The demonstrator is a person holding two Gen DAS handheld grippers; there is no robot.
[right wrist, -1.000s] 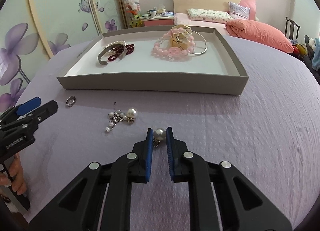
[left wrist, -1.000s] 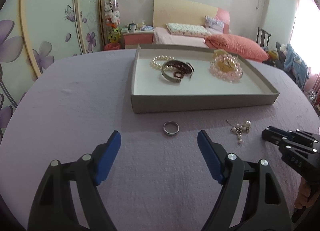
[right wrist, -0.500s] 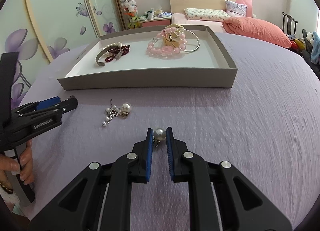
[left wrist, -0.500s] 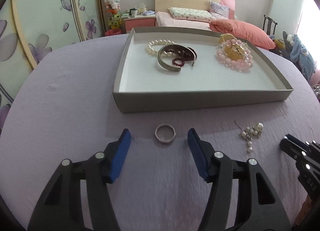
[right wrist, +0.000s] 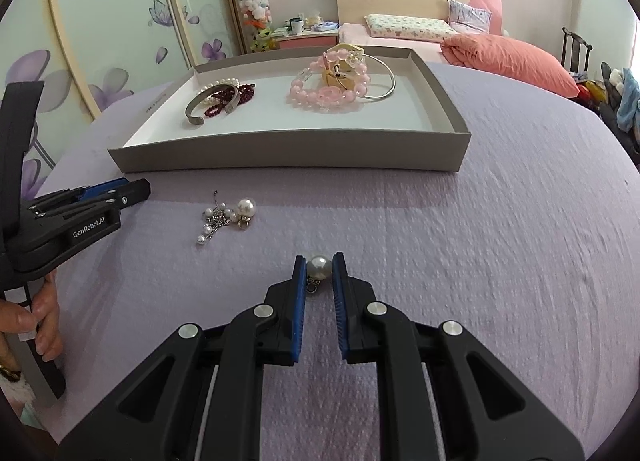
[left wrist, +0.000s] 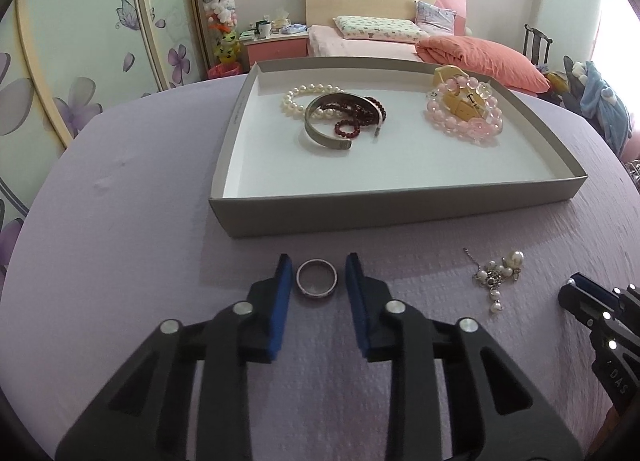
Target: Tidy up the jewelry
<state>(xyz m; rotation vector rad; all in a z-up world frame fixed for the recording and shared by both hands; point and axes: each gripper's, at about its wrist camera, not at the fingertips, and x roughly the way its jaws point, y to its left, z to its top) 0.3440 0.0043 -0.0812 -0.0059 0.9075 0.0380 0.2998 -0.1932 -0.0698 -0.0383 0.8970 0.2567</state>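
- Closing on the ring (left wrist: 316,278): your left gripper (left wrist: 316,275) has it between the jaws, flat on the purple cloth (left wrist: 120,261), pads not yet touching.
- Keep the pads centred and low so it doesn't flip or skid out.
- Right gripper (right wrist: 319,267) is clamped on a pearl earring (right wrist: 319,266); hold it steady.
- Tray (left wrist: 400,205) sits just beyond; second earring (left wrist: 496,273) lies loose to the right.
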